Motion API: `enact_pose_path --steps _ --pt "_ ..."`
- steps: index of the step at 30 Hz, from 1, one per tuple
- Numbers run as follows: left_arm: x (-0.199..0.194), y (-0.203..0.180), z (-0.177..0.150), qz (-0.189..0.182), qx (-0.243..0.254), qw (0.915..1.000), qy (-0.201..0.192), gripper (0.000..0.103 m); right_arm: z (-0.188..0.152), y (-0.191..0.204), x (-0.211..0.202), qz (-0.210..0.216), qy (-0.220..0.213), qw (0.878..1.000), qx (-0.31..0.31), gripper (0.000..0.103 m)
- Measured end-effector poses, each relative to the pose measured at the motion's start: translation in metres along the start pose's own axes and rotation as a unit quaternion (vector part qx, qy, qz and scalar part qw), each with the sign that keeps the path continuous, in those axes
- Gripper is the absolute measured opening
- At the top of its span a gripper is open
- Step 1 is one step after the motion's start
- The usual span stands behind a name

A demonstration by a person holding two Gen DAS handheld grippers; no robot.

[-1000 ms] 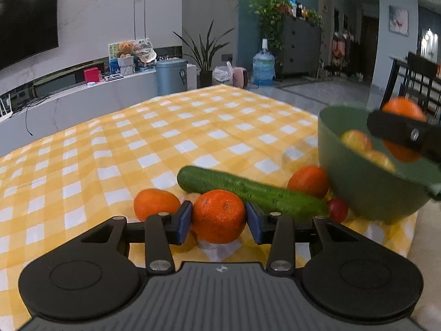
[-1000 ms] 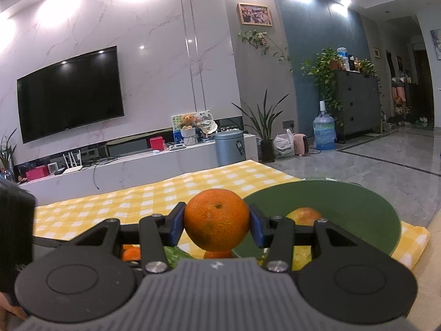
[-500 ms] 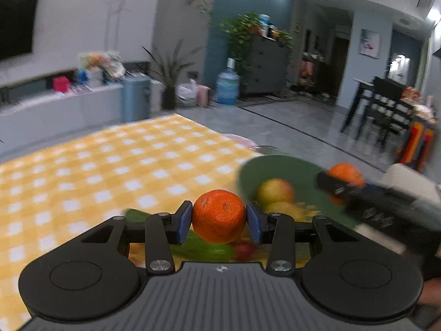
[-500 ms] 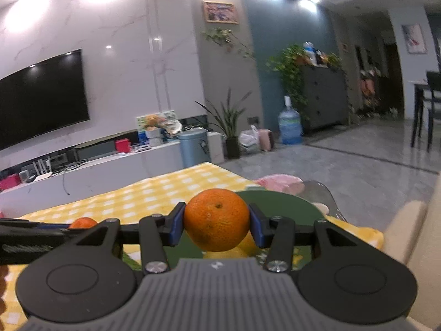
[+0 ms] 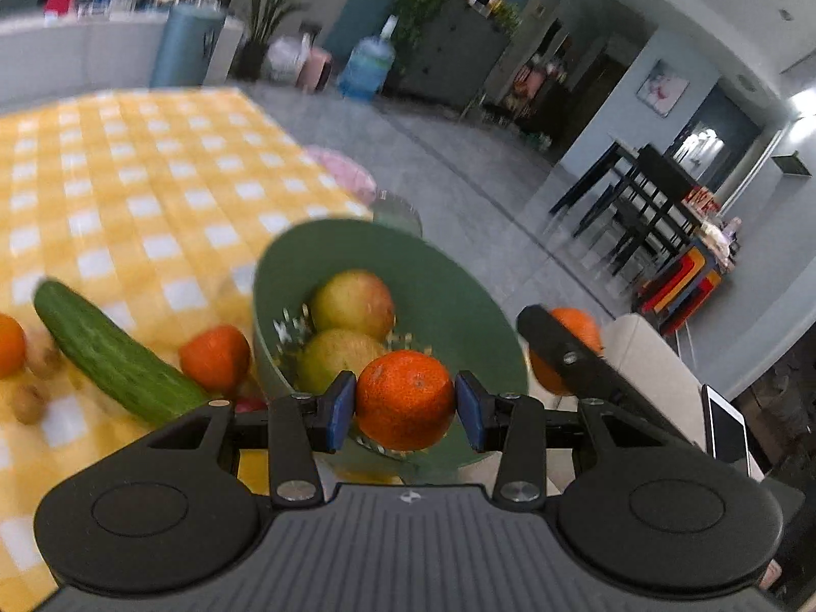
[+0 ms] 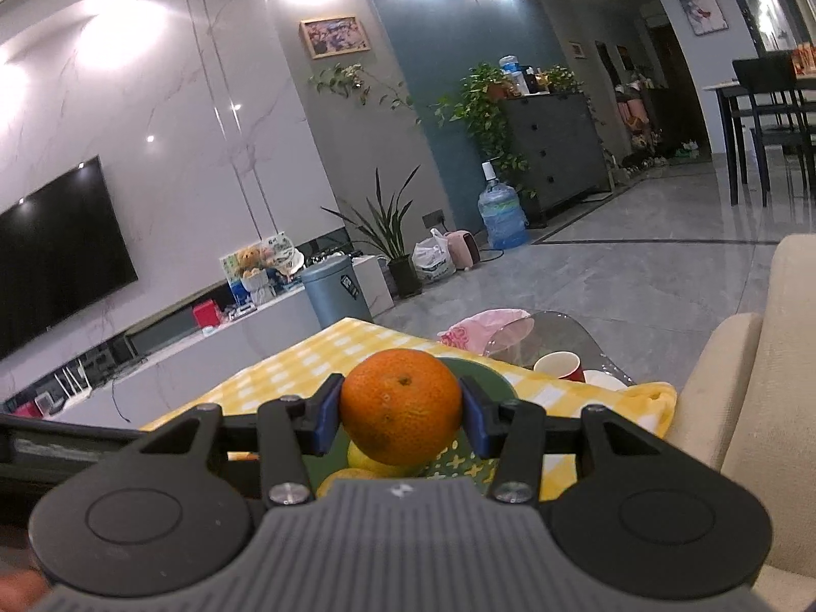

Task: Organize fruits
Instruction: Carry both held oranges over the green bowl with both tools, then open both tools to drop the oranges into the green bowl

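My left gripper [image 5: 404, 405] is shut on an orange [image 5: 405, 398] and holds it over the near rim of the green bowl [image 5: 459, 301], which holds two yellowish apples [image 5: 352, 303]. My right gripper [image 6: 400, 415] is shut on a second orange [image 6: 400, 405] above the same bowl [image 6: 484, 375]. In the left wrist view, that right gripper [image 5: 563, 352] with its orange [image 5: 576, 324] sits at the bowl's right side. A cucumber [image 5: 112, 354] and two more oranges [image 5: 217, 357] lie on the table left of the bowl.
The table has a yellow checked cloth [image 5: 127, 178]. Small brown fruits [image 5: 28, 403] lie at the left edge. A glass side table with a red cup [image 6: 558, 367] and pink cloth [image 6: 484, 326] stands beyond. A beige sofa [image 6: 755, 382] is at the right.
My left gripper lifted its orange off the table and swung right, now over the bowl's rim. My right gripper kept its orange and turned right above the bowl.
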State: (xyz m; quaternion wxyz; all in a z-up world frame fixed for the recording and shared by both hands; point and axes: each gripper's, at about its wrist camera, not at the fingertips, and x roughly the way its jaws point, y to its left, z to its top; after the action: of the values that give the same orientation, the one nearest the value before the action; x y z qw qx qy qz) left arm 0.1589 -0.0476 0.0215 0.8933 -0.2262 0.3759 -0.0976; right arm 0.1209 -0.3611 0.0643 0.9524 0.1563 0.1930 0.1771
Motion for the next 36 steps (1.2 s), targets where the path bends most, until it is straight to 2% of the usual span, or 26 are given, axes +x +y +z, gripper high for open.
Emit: enact_pose_path --steps 9,16,18,19,21,24,26,34,36 --pt "0.033 0.014 0.005 -0.007 -0.056 0.9978 0.035 0.048 -0.002 -0.008 0.011 -0.006 0.013 1.0 0.013 0.045" --pt "0.044 0.008 0.006 -0.016 -0.048 0.9976 0.046 0.048 -0.003 -0.019 0.013 -0.002 0.013 0.999 0.045 0.045" --pt "0.044 -0.001 0.006 -0.008 -0.036 0.9978 0.054 0.049 -0.002 -0.021 0.012 -0.008 0.011 0.999 0.05 0.045" --pt "0.044 -0.003 0.005 -0.006 -0.032 0.9981 0.051 0.051 -0.001 -0.023 0.012 -0.009 0.011 0.999 0.052 0.045" --pt "0.036 -0.005 0.004 -0.009 -0.024 0.9992 0.031 0.065 -0.001 -0.025 0.011 -0.011 0.009 0.998 0.055 0.045" --pt "0.024 -0.007 0.004 -0.048 -0.001 0.9985 0.026 0.072 -0.001 -0.026 0.009 -0.008 0.009 0.998 0.067 0.045" --pt "0.011 -0.007 0.004 -0.055 0.006 0.9984 0.012 0.075 -0.001 -0.026 0.011 0.0 0.013 0.997 0.072 0.045" --pt "-0.045 0.011 -0.019 0.017 0.022 0.9986 -0.046 0.079 0.004 -0.01 0.019 0.027 0.026 0.998 0.052 0.045" --pt "-0.052 0.02 -0.026 0.031 0.018 0.9977 -0.057 0.08 0.004 -0.006 0.022 0.025 0.045 0.998 0.041 0.045"
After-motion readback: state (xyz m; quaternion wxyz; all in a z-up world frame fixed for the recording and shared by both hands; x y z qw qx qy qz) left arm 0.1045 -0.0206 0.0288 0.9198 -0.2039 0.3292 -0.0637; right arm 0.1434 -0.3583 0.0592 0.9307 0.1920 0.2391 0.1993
